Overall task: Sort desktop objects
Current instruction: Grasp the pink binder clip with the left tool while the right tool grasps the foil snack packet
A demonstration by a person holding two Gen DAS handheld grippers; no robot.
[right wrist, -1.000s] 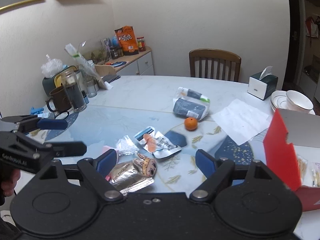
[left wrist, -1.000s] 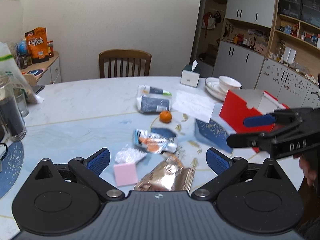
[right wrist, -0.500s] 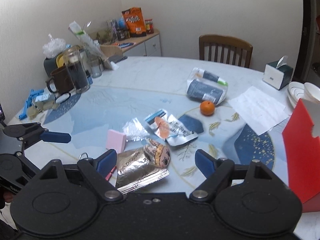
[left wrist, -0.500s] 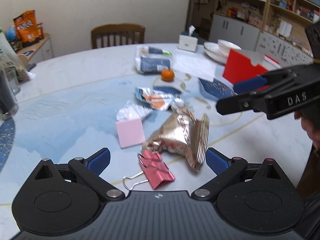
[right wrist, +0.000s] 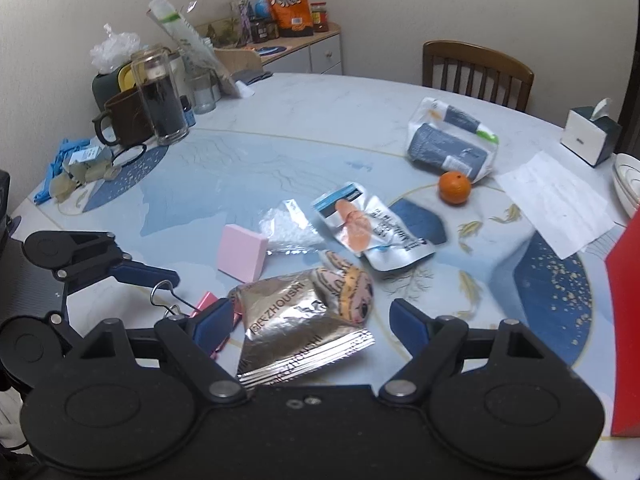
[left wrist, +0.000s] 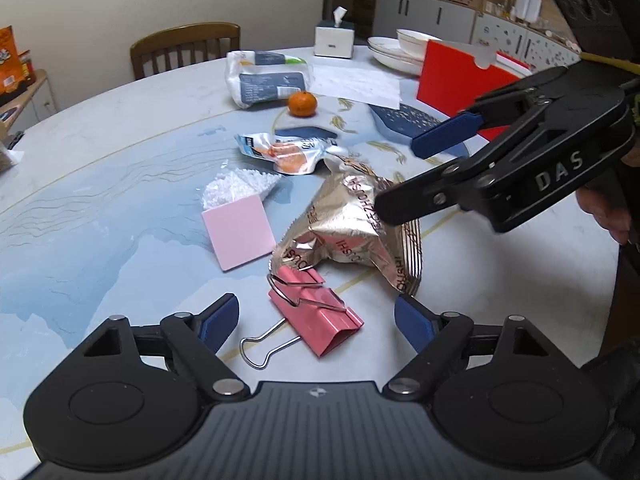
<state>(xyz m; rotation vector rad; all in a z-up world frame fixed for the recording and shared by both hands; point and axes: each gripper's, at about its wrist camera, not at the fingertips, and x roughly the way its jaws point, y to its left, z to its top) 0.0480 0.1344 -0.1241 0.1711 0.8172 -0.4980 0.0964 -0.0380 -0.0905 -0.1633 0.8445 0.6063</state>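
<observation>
Marble-patterned table (left wrist: 100, 128) fills both views, scattered with wrappers, and both tools have been lowered toward it over the last second, so a first pick seems near. Left gripper (left wrist: 316, 322) is seen closing from wide, its jaws on either side of the pink binder clip (left wrist: 316, 316) without pressing it yet. Right gripper (right wrist: 310, 318) is held open over the silver snack bag (right wrist: 296, 332), nothing gripped
</observation>
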